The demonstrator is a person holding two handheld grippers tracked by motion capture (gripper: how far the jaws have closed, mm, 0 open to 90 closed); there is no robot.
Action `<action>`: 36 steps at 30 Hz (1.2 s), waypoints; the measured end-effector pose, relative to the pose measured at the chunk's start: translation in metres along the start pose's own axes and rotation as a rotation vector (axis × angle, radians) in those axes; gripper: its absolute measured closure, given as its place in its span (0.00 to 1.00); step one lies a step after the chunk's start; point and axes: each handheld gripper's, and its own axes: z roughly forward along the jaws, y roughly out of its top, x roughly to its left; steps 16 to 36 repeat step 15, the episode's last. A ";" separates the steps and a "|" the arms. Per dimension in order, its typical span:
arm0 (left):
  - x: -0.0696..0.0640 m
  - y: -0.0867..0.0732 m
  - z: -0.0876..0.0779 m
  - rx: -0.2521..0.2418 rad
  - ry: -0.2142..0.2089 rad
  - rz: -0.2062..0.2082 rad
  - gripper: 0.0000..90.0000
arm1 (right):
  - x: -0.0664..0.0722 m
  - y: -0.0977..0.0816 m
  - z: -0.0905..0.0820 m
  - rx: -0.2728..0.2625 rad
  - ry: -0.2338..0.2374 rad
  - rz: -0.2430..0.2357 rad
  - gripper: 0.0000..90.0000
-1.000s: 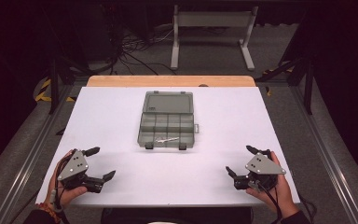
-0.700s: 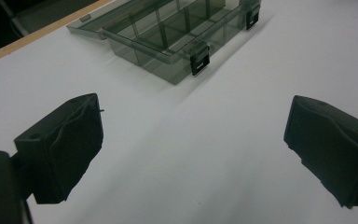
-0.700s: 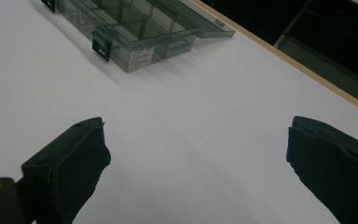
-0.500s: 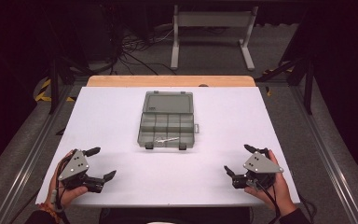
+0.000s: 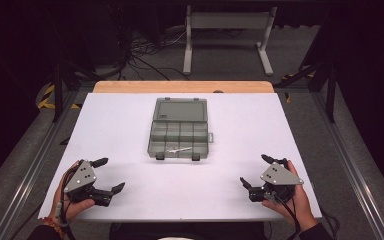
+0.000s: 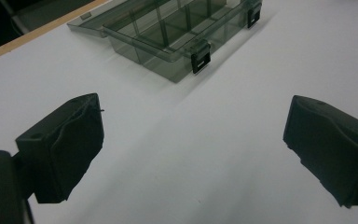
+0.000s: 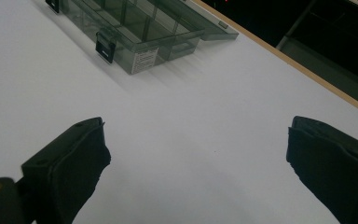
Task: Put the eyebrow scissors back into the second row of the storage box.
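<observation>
A smoky clear compartment box [image 5: 180,132] lies open in the middle of the white table [image 5: 240,130], lid folded back toward the far edge. A small white part [image 5: 179,149] rests in its front row. My left gripper [image 5: 108,175] is held low near the front left corner, jaws wide apart and empty. Near the front right, my right gripper [image 5: 255,170] is also open and holds nothing. The box [image 6: 177,32] lies ahead in the left gripper view, beyond the open left gripper [image 6: 193,154]. The box [image 7: 135,32] also sits ahead of the right gripper [image 7: 198,172].
A wooden strip [image 5: 182,86] runs along the table's far edge. Behind it stand a metal frame stand [image 5: 227,30] and loose cables [image 5: 140,50] on the dark floor. Metal rails [image 5: 352,165] flank the table's sides.
My right gripper has drifted slightly left and toward the front edge. The left gripper and the box hold their places.
</observation>
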 end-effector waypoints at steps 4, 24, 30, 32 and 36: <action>0.000 0.000 0.001 0.002 -0.003 0.004 0.07 | 0.000 -0.001 0.000 0.001 -0.002 0.000 0.06; 0.003 0.001 0.005 -0.001 -0.011 -0.005 0.07 | -0.001 -0.002 -0.001 0.005 0.001 0.013 0.06; 0.003 0.001 0.005 -0.001 -0.011 -0.005 0.07 | -0.001 -0.002 -0.001 0.005 0.001 0.013 0.06; 0.003 0.001 0.005 -0.001 -0.011 -0.005 0.07 | -0.001 -0.002 -0.001 0.005 0.001 0.013 0.06; 0.003 0.001 0.005 -0.001 -0.011 -0.005 0.07 | -0.001 -0.002 -0.001 0.005 0.001 0.013 0.06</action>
